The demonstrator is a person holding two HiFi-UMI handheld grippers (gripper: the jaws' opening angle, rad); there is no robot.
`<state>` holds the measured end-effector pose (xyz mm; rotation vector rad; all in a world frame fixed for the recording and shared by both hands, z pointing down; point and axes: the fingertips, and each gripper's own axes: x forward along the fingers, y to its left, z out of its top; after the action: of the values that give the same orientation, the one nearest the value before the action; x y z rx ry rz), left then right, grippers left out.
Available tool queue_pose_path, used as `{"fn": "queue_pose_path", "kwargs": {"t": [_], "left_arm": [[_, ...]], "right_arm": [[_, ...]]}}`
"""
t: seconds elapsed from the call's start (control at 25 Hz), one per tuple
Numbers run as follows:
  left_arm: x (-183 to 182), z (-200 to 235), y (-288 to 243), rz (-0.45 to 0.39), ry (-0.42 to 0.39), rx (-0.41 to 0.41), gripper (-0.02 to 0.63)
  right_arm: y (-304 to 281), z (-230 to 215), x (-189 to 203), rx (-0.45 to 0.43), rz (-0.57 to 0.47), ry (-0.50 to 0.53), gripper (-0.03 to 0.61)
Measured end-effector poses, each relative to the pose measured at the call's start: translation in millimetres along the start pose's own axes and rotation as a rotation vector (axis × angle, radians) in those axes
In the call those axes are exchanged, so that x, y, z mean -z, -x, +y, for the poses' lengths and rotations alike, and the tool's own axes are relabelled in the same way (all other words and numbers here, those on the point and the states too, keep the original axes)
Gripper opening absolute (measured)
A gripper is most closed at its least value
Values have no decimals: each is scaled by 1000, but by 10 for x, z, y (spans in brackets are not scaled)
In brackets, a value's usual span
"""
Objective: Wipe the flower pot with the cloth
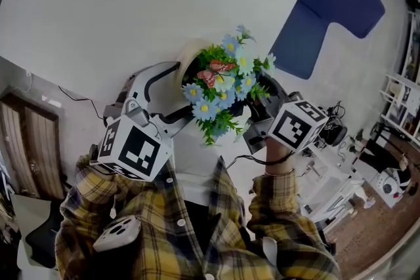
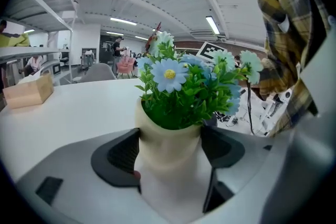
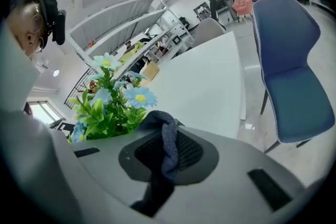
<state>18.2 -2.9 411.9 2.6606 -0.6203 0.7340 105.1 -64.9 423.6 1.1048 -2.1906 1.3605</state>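
Both dark pads of the left tool (image 2: 170,150) are clenched on the cream flower pot (image 2: 166,139), one on each side of its neck just under the rim. In the head view the pot sits at the near edge of the white counter (image 1: 131,3), between the two tools; whether its base touches the counter cannot be told. Blue and white daisies with green leaves (image 1: 223,85) fill the pot's mouth, and an orange butterfly (image 1: 213,72) perches among them.

On the person's right, just beside the blooms, the right tool (image 3: 157,165) is grasping a dark blue knitted cloth (image 3: 169,136). The cloth is pinched against the ribbed pad, and a fold rises above the tool right next to a blue daisy and the leaves. No view shows the cloth touching the pot's wall: the foliage stands between them in the right gripper view.

Farther out, a blue chair (image 1: 328,16) stands off the counter's far right corner. A tan tissue box (image 2: 27,92) lies on the counter, well apart from the pot. Yellow plaid sleeves (image 1: 289,220) fill the bottom of the head view.
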Motion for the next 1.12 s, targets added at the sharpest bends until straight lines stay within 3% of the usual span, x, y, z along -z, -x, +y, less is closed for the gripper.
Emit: {"fn": "queue_pose_path", "kwargs": {"t": [0.52,0.72,0.92,1.12], "left_arm": [[4,43,-9,85,-172,222,373],[168,-75,235,116,-270,329,373],[124,11,180,180,-354,445,373],[67,117,120,233,-409,552,374]], "right_arm": [[-348,68,-293,-223,266,231,17],[-491,402,-113,-307,365,321,17],[-592,430,-192,-383,448,370,17],[-708,445,-272,-404,482,395,17]]}}
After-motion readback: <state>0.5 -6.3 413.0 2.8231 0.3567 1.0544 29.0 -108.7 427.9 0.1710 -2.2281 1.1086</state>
